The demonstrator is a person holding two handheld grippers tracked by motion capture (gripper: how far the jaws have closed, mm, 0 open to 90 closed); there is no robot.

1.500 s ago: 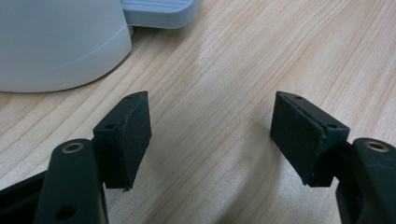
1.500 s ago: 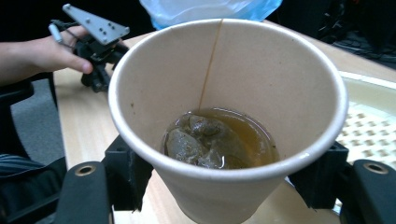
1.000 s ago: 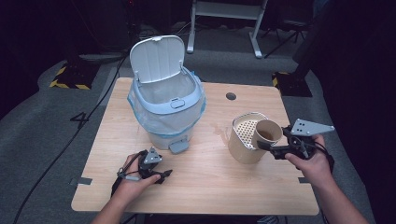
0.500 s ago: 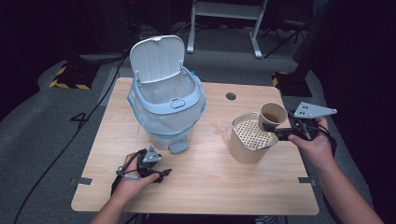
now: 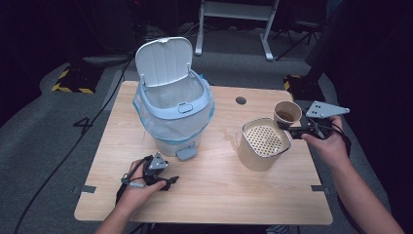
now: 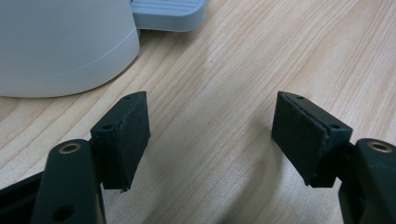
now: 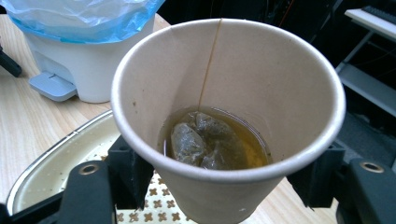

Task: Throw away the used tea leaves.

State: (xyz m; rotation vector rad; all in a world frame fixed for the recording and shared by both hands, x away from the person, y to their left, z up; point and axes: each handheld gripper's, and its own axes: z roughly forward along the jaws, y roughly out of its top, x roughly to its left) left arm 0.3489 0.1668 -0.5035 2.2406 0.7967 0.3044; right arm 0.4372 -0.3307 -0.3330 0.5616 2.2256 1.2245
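A brown paper cup [image 5: 286,113] stands upright between the jaws of my right gripper [image 5: 289,127], held above the far right rim of a beige canister [image 5: 253,158] with a perforated strainer top. The jaws have just been closing further on the cup and press its sides. In the right gripper view the cup [image 7: 224,93] holds a wet tea bag [image 7: 198,144] in a little brown liquid, with my right gripper [image 7: 224,186] around its lower wall. My left gripper [image 5: 168,181] rests on the table, open and holding nothing [image 6: 210,135].
A pale blue pedal bin [image 5: 173,114] with its lid up and a blue liner stands at the table's middle left, its pedal [image 6: 168,11] just beyond my left gripper. A round cable hole [image 5: 240,100] lies behind the canister. A metal stand is on the floor beyond the wooden table [image 5: 219,195].
My right hand has carried the cup from over the strainer toward the far right of the canister. The left hand has not moved.
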